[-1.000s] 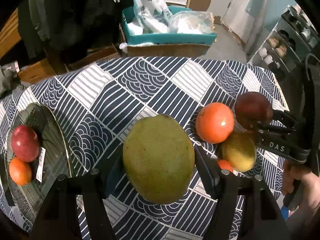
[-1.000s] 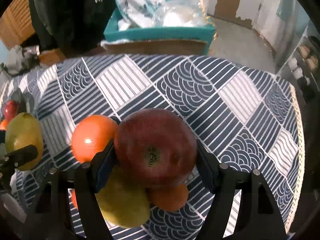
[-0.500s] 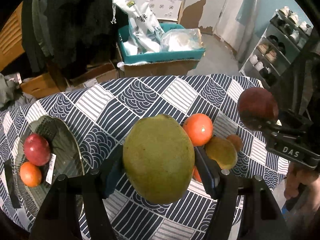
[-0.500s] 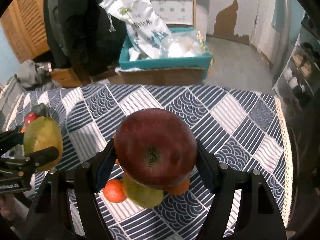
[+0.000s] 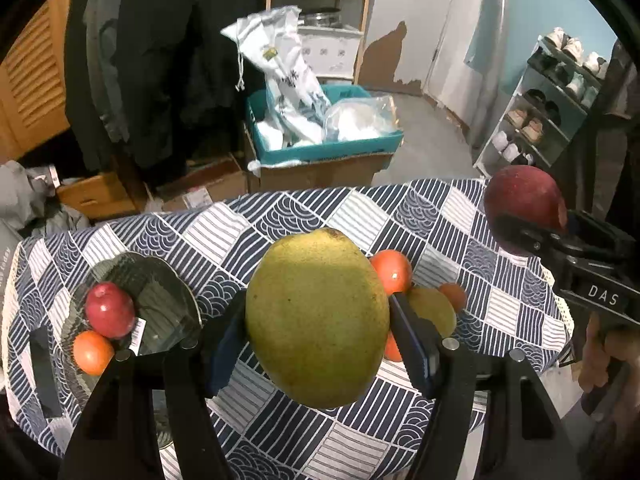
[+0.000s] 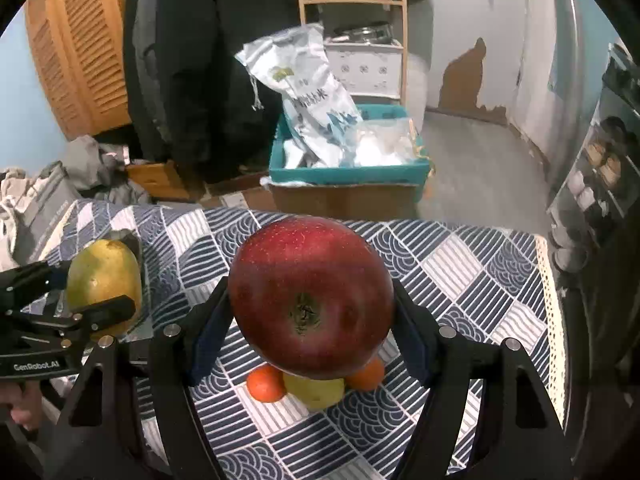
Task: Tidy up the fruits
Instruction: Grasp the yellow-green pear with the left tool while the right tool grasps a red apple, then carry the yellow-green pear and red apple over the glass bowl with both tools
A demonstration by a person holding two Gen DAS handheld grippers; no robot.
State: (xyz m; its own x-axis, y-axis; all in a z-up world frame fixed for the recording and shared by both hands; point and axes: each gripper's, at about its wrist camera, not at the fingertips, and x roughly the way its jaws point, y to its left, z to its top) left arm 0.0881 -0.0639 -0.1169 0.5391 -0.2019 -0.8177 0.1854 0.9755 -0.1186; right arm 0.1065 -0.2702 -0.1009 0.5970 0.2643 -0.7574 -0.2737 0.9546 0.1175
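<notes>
My left gripper is shut on a large green-yellow mango and holds it high above the table; it also shows in the right wrist view. My right gripper is shut on a dark red apple, also lifted, seen at the right of the left wrist view. A glass plate at the table's left holds a red apple and a small orange. On the cloth lie an orange, a yellow-green fruit and small oranges.
The table has a navy and white patterned cloth. Behind it stand a teal crate of bags on a cardboard box, dark coats, and a shoe rack at the right. The table's right edge has a lace trim.
Both grippers have risen well above the table with their fruit, so the table looks smaller and farther. The fruit on the cloth and plate has not moved.
</notes>
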